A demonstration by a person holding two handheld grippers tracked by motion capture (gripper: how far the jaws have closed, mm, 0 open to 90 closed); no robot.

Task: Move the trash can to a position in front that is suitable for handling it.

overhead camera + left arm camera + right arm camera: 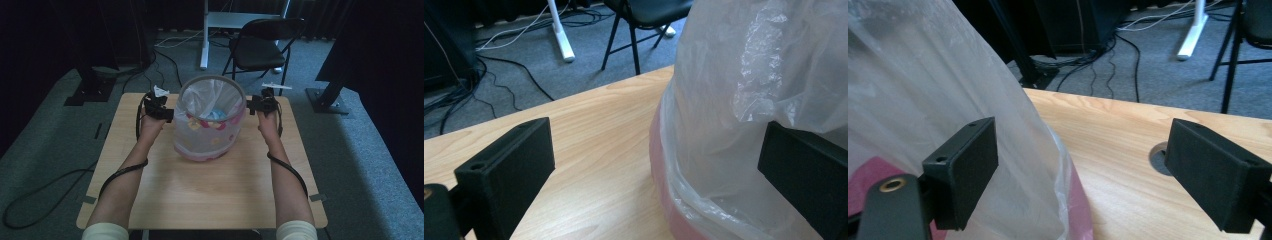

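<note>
A round bin (207,140) with pink and yellow print stands at the far middle of the wooden table (200,195). A clear plastic bag (210,100) lines it and folds over the rim. My left gripper (167,112) is at the bin's left side, my right gripper (250,106) at its right side, both near the rim. In the left gripper view the left gripper (654,170) is open, and the bag (749,100) hangs over its right jaw. In the right gripper view the right gripper (1083,170) is open, with the bag (923,90) bulging behind its left jaw.
A black folding chair (265,42) and a white desk leg (204,40) stand beyond the table. Cables (30,200) run over the carpet. Black stand bases (90,92) flank the table's far corners. A round hole (1160,157) is in the tabletop. A white scrap (160,91) lies at the far edge.
</note>
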